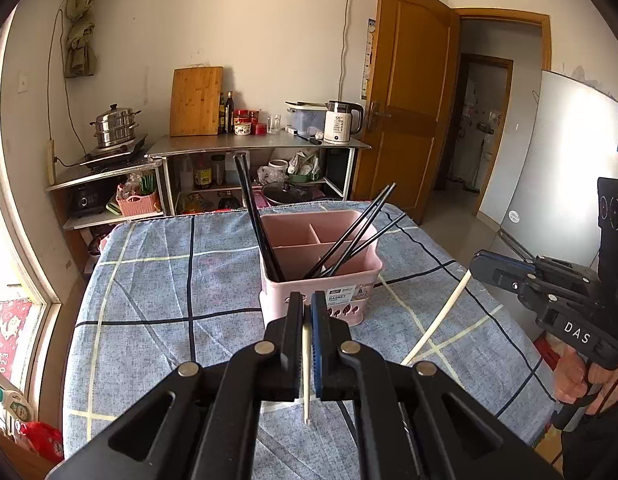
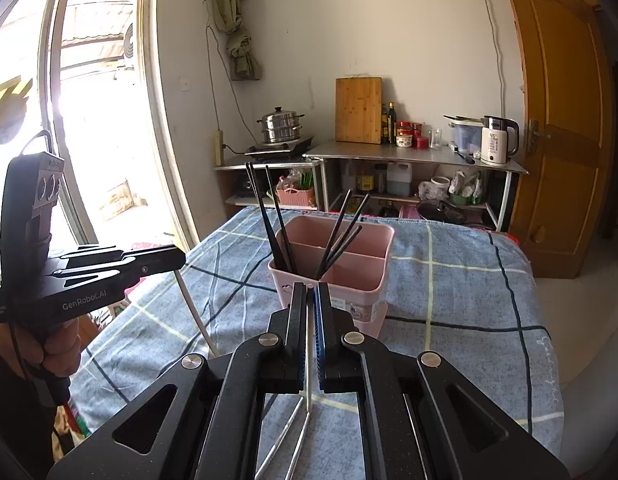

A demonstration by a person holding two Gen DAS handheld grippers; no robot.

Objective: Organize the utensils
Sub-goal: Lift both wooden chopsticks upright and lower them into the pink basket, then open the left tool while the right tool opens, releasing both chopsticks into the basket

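Observation:
A pink divided basket (image 1: 349, 280) (image 2: 373, 292) stands on the blue checked tablecloth (image 1: 157, 280). Several black chopsticks (image 1: 261, 224) (image 2: 279, 232) lean in its compartments. My left gripper (image 1: 307, 300) is shut on a white chopstick (image 1: 306, 364) and hovers just before the basket. In the right wrist view the left gripper (image 2: 181, 259) shows at the left, its white chopstick (image 2: 193, 312) hanging down. My right gripper (image 2: 311, 290) is shut on a second white chopstick (image 2: 309, 360). From the left wrist view the right gripper (image 1: 475, 266) sits at the right, its chopstick (image 1: 437, 320) slanting down.
Two metal chopsticks (image 2: 283, 436) lie on the cloth under my right gripper. Behind the table stands a metal shelf (image 1: 261, 146) with a kettle (image 1: 343, 122), cutting board (image 1: 196, 101) and steamer pot (image 1: 115, 126). A wooden door (image 1: 409, 92) and fridge (image 1: 557, 168) are to the right, a window (image 2: 97, 100) to the left.

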